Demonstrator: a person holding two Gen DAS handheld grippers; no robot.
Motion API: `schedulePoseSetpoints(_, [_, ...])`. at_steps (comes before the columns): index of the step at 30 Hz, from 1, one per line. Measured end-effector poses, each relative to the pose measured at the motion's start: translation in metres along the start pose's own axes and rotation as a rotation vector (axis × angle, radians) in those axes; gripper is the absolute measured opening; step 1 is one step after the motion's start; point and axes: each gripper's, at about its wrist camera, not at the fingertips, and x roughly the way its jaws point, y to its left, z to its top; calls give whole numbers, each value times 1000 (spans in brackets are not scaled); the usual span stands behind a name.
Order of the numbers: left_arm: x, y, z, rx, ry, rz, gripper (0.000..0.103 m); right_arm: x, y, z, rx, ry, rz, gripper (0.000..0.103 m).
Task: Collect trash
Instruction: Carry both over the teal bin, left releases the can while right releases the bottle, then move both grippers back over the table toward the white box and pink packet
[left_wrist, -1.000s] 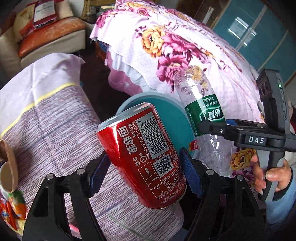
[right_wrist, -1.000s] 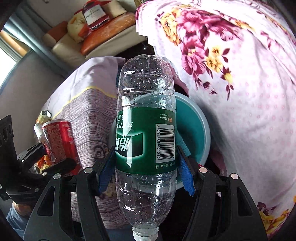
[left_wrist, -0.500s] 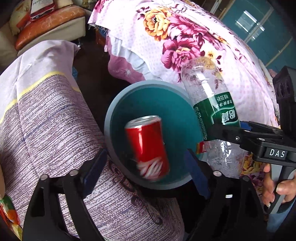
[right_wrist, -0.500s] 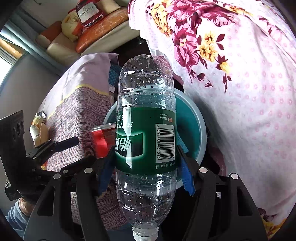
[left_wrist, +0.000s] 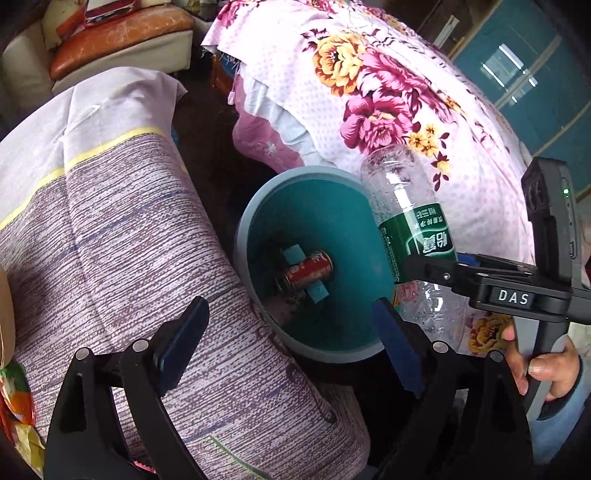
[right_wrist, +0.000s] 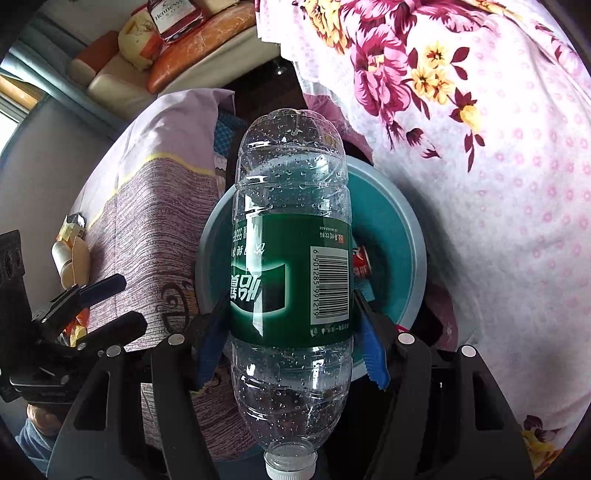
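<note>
Over on my left, the left tongs (left_wrist: 291, 332) hang wide open with nothing between the blue pads, a striped purple cloth (left_wrist: 110, 258) spread beneath and to their left. Straight ahead of them sits the teal bin (left_wrist: 255, 206), and I can see the red can (left_wrist: 308, 271) lying on its side at the bottom, beside a couple of blue scraps (left_wrist: 317, 291). Moving right, the right tongs (right_wrist: 291, 328) are clamped tight on the plastic bottle (right_wrist: 291, 258), pads pressing its green label from both sides, cap toward me and base pointing away. The bottle is above the bin's near rim, tilted over the opening, not inside. From the right wrist, a sliver of the can shows just right of the bottle. Right of the right tongs and the bin, the flowered bedspread (right_wrist: 498, 166) fills the view.
</note>
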Motion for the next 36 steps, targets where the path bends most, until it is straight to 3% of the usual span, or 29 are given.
schedulePoseSetpoints(9, [-20,18,-7,-50,-33,-12,91,20,23,6,-33,50,-8,62])
schedulePoseSetpoints(12, [-25,24,-9,-69,-41,-17,91,23,27,7,-23,66,3,71])
schedulePoseSetpoints(15, [-30,30,-11,-81,-49,-20,91,22,32,6,-33,59,-5,73])
schedulePoseSetpoints(36, [-70,43,-40,-84,-104,-41,92,-15,60,-12,-24,27,-58,81])
